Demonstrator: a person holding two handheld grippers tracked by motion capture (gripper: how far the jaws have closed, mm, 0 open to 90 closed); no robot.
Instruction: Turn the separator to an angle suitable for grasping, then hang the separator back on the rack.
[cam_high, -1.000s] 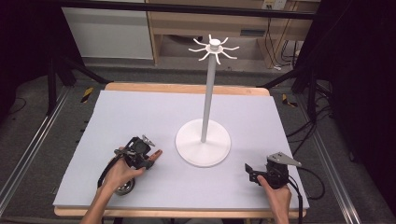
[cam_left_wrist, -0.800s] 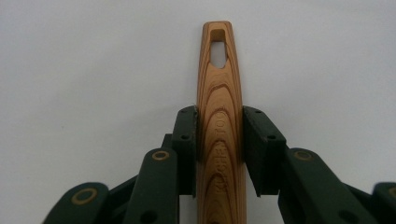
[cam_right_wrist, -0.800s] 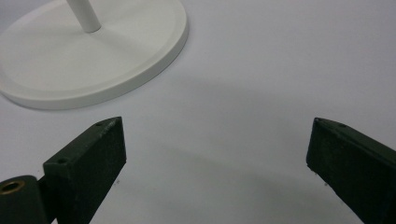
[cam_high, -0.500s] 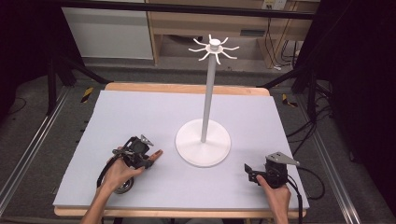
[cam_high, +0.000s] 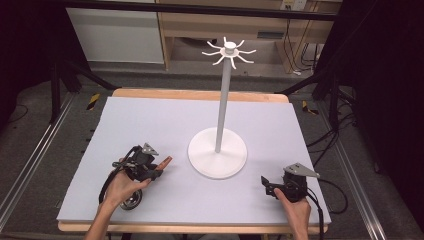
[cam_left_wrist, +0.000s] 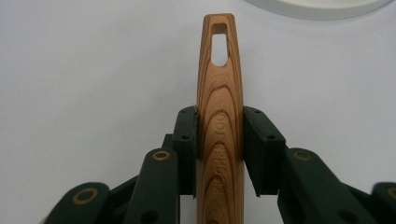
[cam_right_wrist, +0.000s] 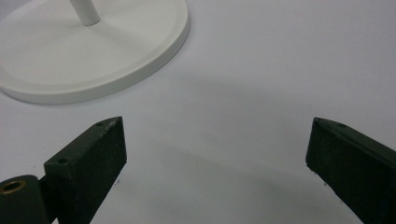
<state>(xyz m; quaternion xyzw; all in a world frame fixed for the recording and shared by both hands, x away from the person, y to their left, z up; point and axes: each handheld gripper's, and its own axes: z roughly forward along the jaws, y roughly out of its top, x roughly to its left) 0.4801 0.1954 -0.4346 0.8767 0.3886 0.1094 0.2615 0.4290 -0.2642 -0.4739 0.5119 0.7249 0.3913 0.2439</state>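
Here one wooden handle (cam_left_wrist: 219, 121) is clamped between the left gripper (cam_left_wrist: 219, 149) jaws, pointing toward 12 o'clock; the right gripper (cam_right_wrist: 217, 154) is spread wide, empty, with one white stand (cam_high: 218, 150) at its 10 o'clock.

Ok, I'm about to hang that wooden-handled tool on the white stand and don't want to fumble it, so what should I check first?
1. Left gripper shut on the wooden handle: ok, a pad presses each side.
2. Hanging hole free of the jaws: ok, it sits well beyond them.
3. Hooks on top of the stand bare: ok, nothing hangs there.
4. Stand base flat on the table: ok.
5. Right gripper free to help: ok, jaws wide apart and holding nothing.
6. Tool's working end: cannot tell, hidden behind the hand.
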